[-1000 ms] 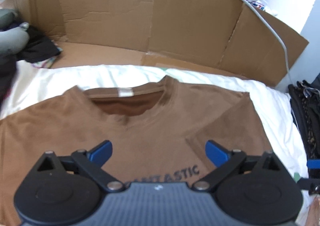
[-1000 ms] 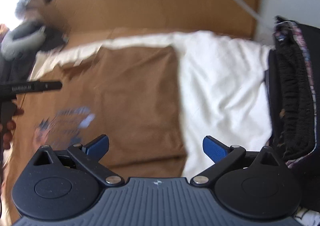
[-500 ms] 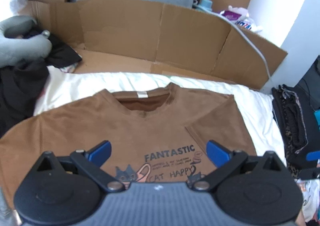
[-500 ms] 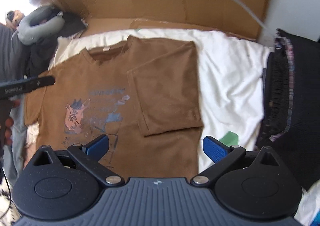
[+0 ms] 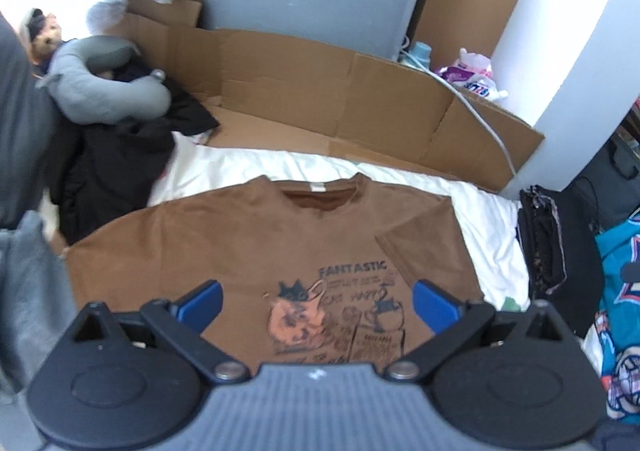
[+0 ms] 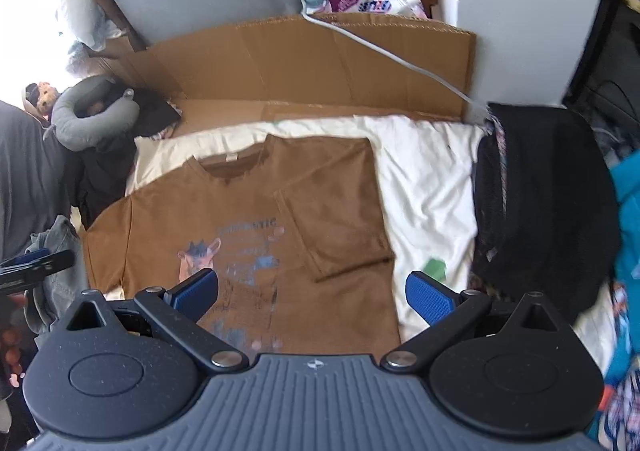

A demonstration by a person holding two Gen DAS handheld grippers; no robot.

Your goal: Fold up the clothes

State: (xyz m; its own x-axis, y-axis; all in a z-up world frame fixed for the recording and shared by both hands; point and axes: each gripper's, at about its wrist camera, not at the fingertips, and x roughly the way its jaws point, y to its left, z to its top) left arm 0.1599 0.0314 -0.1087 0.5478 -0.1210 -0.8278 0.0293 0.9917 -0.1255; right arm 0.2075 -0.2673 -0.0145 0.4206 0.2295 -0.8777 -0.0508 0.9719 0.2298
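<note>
One brown shirt (image 6: 248,219) lies flat, picture side up, on a white sheet (image 6: 428,179). Its neck points to the cardboard wall (image 6: 304,63) at the back. One side, with its sleeve (image 6: 340,227), is folded in over the front, so that edge runs straight. The other sleeve (image 5: 120,247) lies spread out. I think the flat sheet gives the shirt a smooth place for neat folds.

There are two tongs. The left tongs (image 5: 316,301) and the right tongs (image 6: 312,289) both hang above the shirt, spread wide, holding nothing.

One gray neck pillow (image 5: 108,91) sits on a heap of black clothes (image 5: 116,155) at the left. One pile of dark clothes (image 6: 536,203) sits at the right.
</note>
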